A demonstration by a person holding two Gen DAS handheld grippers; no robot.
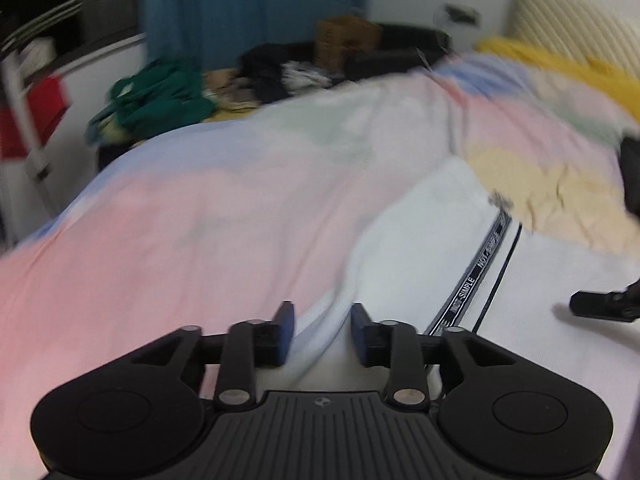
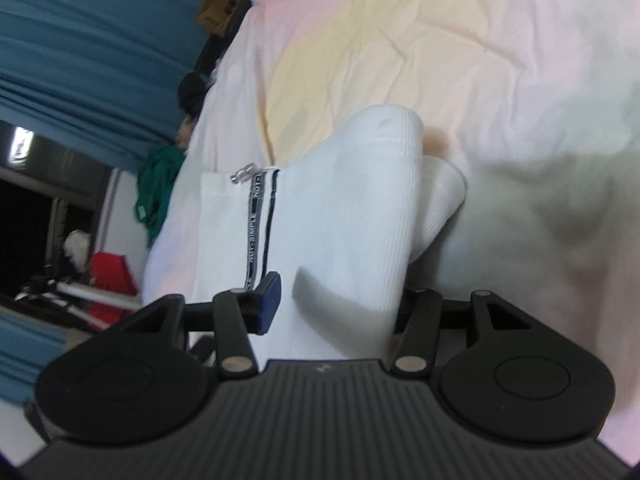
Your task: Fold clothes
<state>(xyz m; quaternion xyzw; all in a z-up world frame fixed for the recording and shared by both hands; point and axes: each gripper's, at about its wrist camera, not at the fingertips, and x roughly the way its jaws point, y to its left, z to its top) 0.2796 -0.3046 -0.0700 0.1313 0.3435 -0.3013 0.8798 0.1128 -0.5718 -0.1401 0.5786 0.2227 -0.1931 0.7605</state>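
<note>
A white ribbed garment (image 1: 432, 240) with a black lettered zip tape lies on the pastel bedspread (image 1: 200, 208). My left gripper (image 1: 322, 334) is open, low over the garment's left edge, with a fold of white cloth between its blue pads. In the right wrist view, which is rolled sideways, the same garment (image 2: 332, 216) has a rolled cuff at its far end. My right gripper (image 2: 336, 304) is open, with a thick fold of the white cloth lying between its fingers and hiding the right finger. The right gripper shows in the left wrist view (image 1: 600, 304).
A pile of clothes lies at the bed's far edge: green (image 1: 156, 100), black and beige pieces and a brown box (image 1: 344, 40). A yellow blanket (image 1: 560, 68) and a pillow are at the far right. Blue curtains (image 2: 88, 48) hang behind.
</note>
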